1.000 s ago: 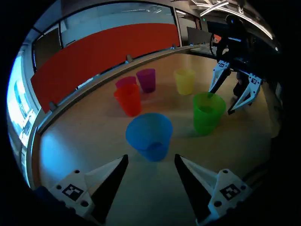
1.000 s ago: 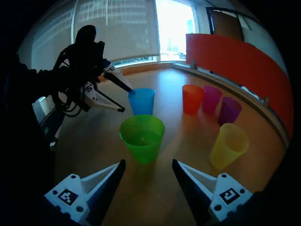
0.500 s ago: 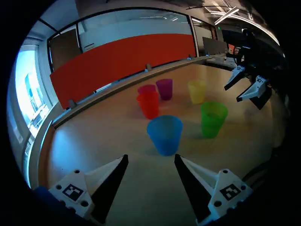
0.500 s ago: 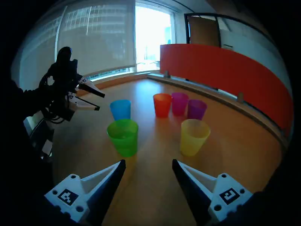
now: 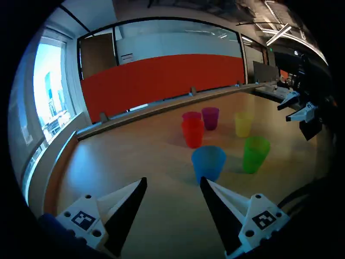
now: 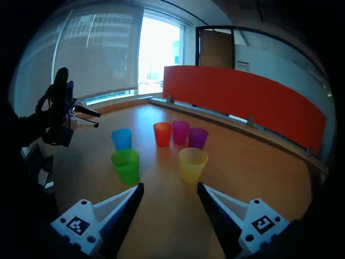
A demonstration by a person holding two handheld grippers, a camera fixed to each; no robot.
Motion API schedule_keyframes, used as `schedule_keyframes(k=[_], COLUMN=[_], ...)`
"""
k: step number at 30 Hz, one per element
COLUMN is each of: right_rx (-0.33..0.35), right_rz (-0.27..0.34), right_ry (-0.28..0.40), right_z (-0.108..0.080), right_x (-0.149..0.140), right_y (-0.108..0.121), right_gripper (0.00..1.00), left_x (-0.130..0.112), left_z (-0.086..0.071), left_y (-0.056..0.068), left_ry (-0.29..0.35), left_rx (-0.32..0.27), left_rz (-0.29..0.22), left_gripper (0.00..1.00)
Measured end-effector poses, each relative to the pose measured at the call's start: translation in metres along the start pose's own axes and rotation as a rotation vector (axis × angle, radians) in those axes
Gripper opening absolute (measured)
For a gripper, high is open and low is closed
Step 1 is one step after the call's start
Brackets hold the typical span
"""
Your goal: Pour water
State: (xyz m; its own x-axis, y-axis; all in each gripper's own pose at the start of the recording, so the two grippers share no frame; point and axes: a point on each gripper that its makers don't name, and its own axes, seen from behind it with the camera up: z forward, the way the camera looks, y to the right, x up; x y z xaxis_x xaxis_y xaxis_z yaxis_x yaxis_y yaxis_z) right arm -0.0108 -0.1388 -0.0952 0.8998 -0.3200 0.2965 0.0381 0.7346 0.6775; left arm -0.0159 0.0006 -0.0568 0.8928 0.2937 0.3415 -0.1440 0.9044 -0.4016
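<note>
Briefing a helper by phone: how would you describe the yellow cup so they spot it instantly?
A wooden table runs along a long red panel. Six coloured cups cluster on it. The yellow cup stands next to the purple cup and the green cup; no other is yellow.

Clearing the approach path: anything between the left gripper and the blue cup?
Nothing. In the right gripper view, only bare table lies between the left gripper and the blue cup. The left gripper view agrees.

Before me: pale wooden tabletop (image 5: 129,151), long orange-red partition panel (image 5: 164,80) along its far edge. Bright daylight window (image 6: 159,58) beside a brown wooden door (image 6: 215,47). White strip light (image 5: 278,34) overhead.
</note>
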Motion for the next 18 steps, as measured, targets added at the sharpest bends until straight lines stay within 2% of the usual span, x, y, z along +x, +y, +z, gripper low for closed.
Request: schedule_keyframes(k=[3,9,18], right_rx=[-0.016,-0.071,-0.236], right_rz=[0.007,0.024,0.044], right_ry=[0.015,0.056,0.165], right_z=[-0.002,-0.006,-0.021], right_x=[0.004,0.015,0.046], right_y=[0.003,0.015,0.053], right_gripper=[0.96,0.96,0.96], left_x=[0.005,0.022,0.050], left_z=[-0.002,-0.007,-0.017], left_y=[-0.005,-0.022,-0.037], left_ry=[0.017,0.078,0.203], left_rx=[0.010,0.069,0.137], left_rz=[-0.026,-0.054,-0.124], left_gripper=[0.91,0.91,0.91])
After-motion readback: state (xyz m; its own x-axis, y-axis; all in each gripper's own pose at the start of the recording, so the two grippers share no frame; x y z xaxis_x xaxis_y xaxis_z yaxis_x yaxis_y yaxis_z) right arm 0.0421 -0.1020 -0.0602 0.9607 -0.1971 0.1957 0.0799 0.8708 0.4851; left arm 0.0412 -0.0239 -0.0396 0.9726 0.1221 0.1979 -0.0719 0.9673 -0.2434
